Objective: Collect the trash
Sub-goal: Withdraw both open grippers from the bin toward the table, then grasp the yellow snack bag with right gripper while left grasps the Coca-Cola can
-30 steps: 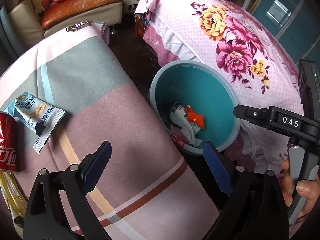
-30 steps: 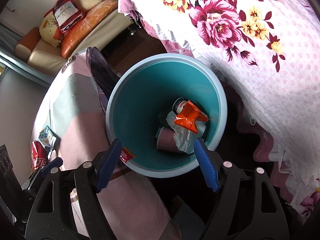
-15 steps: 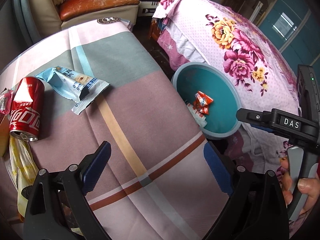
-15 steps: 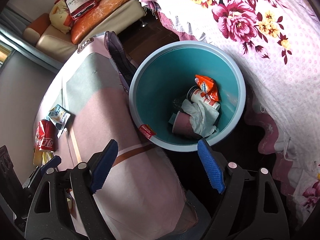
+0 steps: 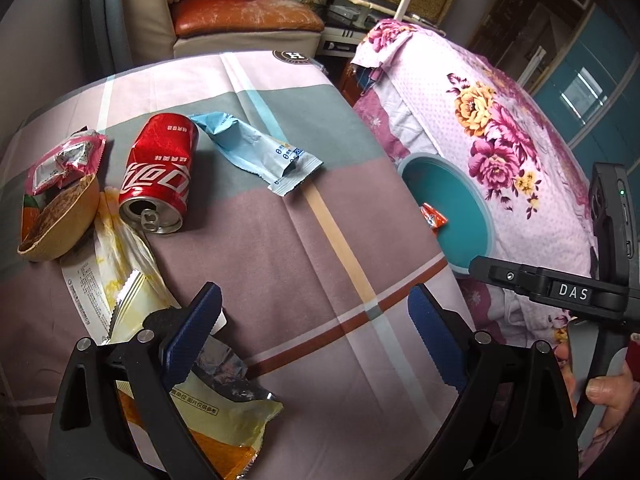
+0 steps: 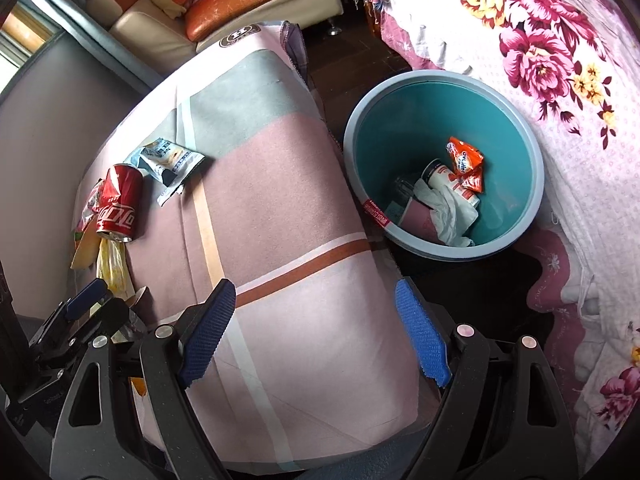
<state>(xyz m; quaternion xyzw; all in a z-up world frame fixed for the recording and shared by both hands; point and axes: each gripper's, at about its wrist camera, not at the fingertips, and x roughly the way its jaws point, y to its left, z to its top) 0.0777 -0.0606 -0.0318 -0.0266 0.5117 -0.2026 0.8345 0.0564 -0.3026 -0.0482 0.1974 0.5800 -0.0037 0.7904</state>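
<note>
On the striped tablecloth lie a dented red cola can, a blue wrapper, a pink wrapper, a brown shell-like scrap and yellow bags. My left gripper hovers open over the cloth; its left finger is above the yellow bags, and nothing is between the jaws. My right gripper stands open and empty over the table's near edge, to the left of the teal bin. The bin holds an orange wrapper, a white tissue and cups.
The bin stands on the floor between the table and a bed under a floral cover. A cream sofa with an orange cushion is behind the table. A hand holds the right gripper's handle at the right edge.
Both grippers moved left, away from the bin and over the table, staying open. The can, the pink wrapper and the yellow bags came into the left wrist view.
</note>
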